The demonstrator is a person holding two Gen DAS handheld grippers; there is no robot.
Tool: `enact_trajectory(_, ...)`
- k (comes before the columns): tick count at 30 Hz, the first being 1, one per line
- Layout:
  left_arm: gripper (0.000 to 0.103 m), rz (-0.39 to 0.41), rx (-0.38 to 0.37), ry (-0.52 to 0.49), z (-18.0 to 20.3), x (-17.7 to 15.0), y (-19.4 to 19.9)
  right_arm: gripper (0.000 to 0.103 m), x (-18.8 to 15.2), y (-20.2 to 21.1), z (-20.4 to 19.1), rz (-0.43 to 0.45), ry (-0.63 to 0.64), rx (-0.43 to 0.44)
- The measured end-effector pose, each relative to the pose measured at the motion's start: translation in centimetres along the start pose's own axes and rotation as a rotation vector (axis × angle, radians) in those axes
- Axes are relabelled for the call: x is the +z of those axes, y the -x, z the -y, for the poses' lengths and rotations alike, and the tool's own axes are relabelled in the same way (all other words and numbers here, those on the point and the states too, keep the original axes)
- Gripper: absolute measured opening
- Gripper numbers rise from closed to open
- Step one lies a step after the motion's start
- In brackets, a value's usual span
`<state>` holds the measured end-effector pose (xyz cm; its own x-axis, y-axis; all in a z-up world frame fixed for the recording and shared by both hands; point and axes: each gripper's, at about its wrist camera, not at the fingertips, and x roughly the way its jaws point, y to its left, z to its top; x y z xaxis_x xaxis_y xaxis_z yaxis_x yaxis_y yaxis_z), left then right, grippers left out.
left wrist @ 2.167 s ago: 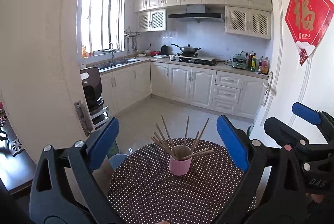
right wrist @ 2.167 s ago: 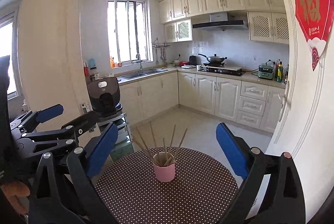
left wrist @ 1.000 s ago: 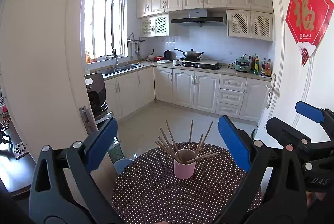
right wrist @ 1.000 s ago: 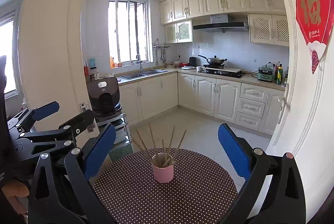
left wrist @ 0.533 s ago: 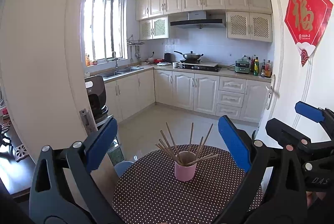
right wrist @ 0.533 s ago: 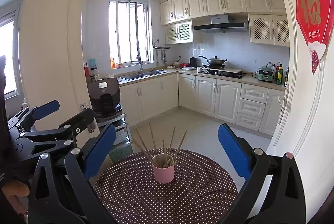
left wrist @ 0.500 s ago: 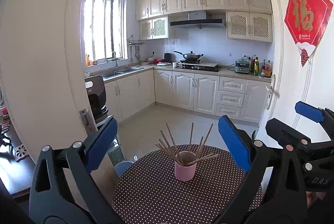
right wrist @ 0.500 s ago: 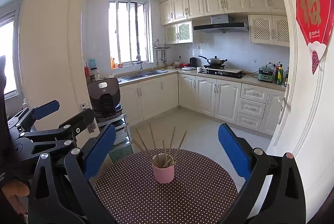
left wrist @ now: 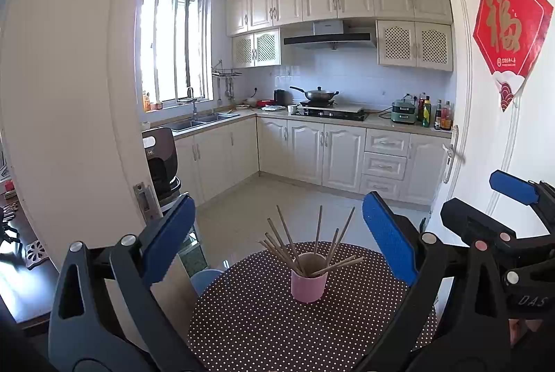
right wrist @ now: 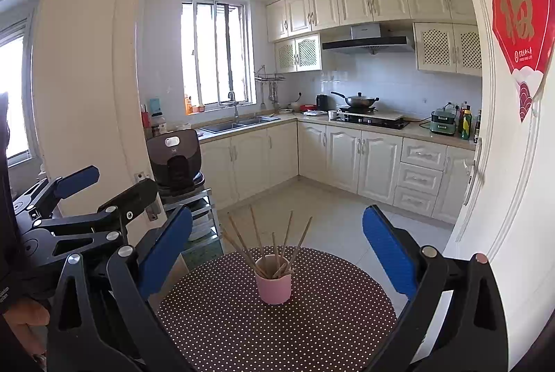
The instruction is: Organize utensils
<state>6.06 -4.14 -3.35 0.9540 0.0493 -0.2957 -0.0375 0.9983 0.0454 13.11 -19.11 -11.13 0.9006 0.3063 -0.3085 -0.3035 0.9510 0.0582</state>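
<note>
A pink cup (left wrist: 308, 285) (right wrist: 273, 288) stands upright near the middle of a round table with a brown white-dotted cloth (left wrist: 249, 327) (right wrist: 329, 320). Several wooden chopsticks (left wrist: 288, 243) (right wrist: 258, 240) fan out of the cup. My left gripper (left wrist: 277, 233) is open, its blue pads wide apart and nothing between them, held back from the cup. My right gripper (right wrist: 277, 233) is open too and empty, hovering at the near side of the table. Each gripper shows at the edge of the other's view.
A pale door frame (right wrist: 86, 94) rises on the left, a white door with a red paper sign (left wrist: 510, 32) on the right. A black appliance on a rack (right wrist: 177, 160) stands left of the table. Behind lie a tiled floor and kitchen cabinets (left wrist: 329, 153). A hand (right wrist: 24, 316) shows at lower left.
Both grippers have drifted slightly, so the cup sits a little right and higher in the left wrist view than 2.2 s ago. Both stay open and empty; the cup has not moved.
</note>
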Motion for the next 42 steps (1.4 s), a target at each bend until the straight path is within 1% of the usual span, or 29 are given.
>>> enact_trajectory(42,0.095,0.001,0.008,0.005,-0.25,-0.05,0.06,0.095,-0.36,0.0,-0.05,-0.009,0.0,0.003)
